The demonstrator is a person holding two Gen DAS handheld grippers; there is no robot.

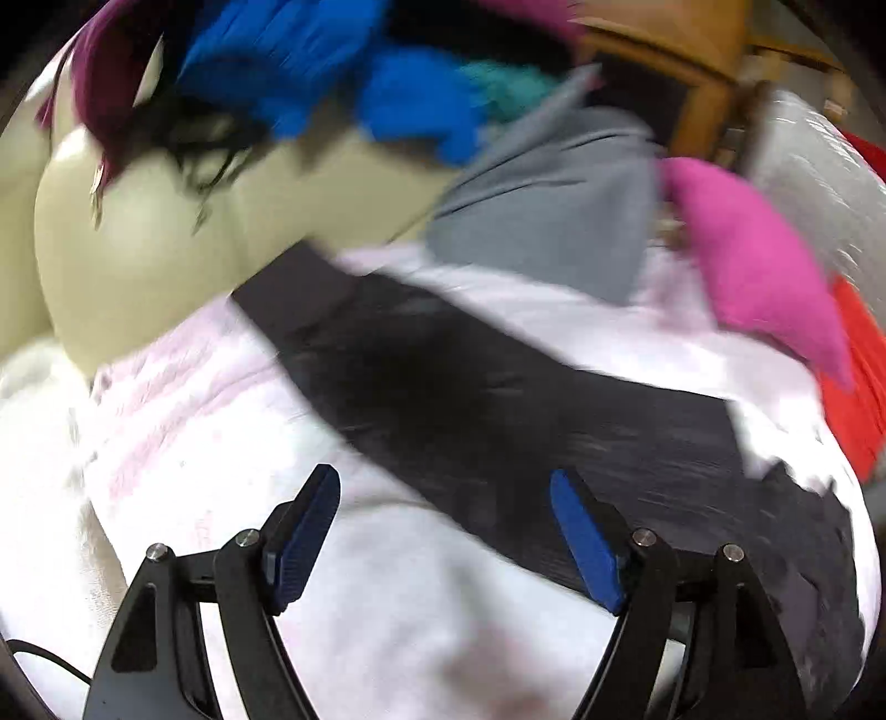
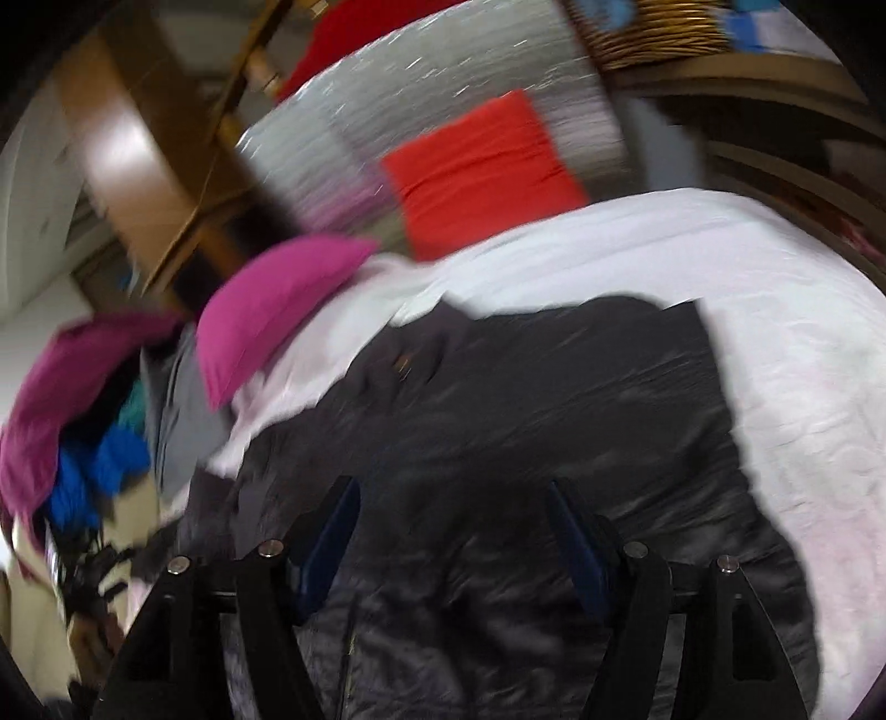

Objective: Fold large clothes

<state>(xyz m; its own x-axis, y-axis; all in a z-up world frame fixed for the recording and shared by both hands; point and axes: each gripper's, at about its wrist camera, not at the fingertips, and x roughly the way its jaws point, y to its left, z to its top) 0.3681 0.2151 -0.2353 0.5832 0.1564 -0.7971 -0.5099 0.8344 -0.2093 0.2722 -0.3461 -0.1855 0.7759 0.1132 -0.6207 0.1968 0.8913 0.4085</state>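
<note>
Both grippers, left gripper [image 1: 444,531] and right gripper [image 2: 453,531], hang wide open and empty over the black jacket [image 2: 498,399] sprawled on the white bedspread [image 2: 775,310]; a careless single-layer pinch likely bunches it.

Motion blur smears both views. The heap of blue, teal and magenta clothes [image 1: 354,83] shows no seams or garment shapes, and the upper frame edge cuts it off. The black shiny jacket [image 2: 498,415] runs under the right gripper's arms and out at the bottom edge, its lower part hidden. The woven wicker basket [image 2: 653,33] is cropped at the top; its contents are unreadable.
</note>
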